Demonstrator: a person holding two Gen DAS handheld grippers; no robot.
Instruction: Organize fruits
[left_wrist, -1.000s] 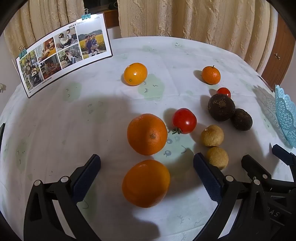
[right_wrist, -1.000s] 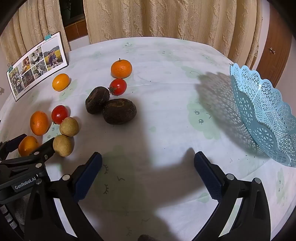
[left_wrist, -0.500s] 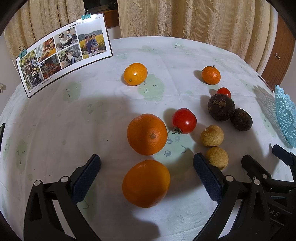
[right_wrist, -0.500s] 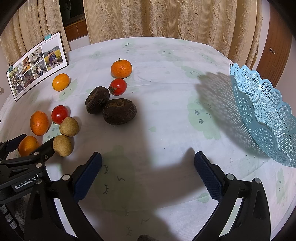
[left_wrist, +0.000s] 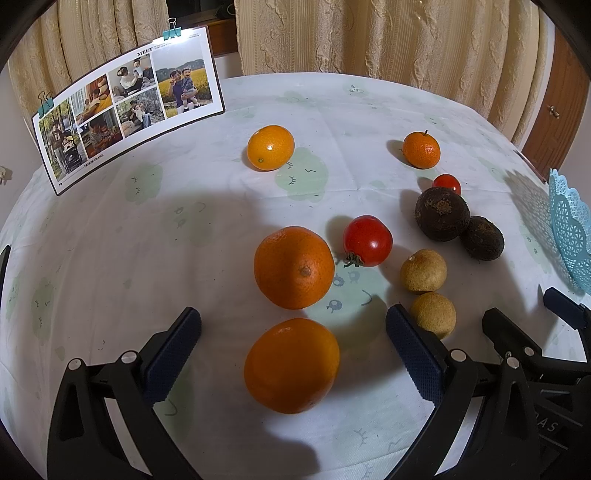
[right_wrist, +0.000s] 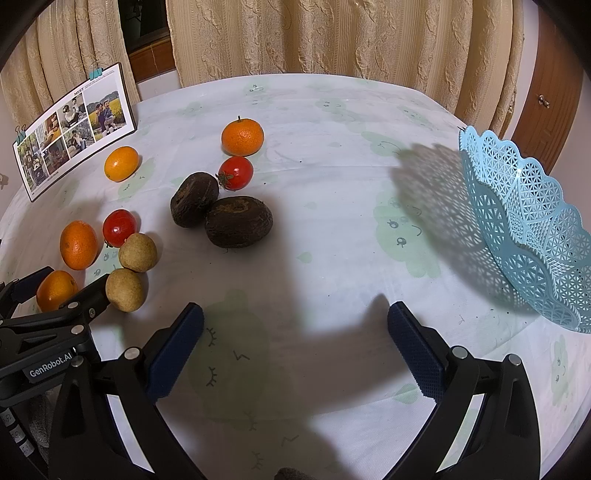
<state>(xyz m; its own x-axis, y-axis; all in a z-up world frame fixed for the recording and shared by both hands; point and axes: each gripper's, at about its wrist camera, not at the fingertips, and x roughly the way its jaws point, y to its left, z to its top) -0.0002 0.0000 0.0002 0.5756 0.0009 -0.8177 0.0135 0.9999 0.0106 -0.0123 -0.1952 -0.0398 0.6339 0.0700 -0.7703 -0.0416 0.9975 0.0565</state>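
Nothing moved since before; both jaws spread wide, empty; basket (left_wrist: 570, 229) cut off at frame edge.

A photo collage board (left_wrist: 127, 123) held by teal binder clips (left_wrist: 171, 32) stands at the far left of the cloth-covered worktop (left_wrist: 110, 240), before beige curtains (right_wrist: 332, 40) and a wooden door (right_wrist: 546, 107).

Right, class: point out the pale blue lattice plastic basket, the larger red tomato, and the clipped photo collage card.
pale blue lattice plastic basket (right_wrist: 532, 236), right wrist view, on its outer wall.
larger red tomato (left_wrist: 367, 240), left wrist view, on its glossy side.
clipped photo collage card (left_wrist: 125, 105), left wrist view, on its printed face.
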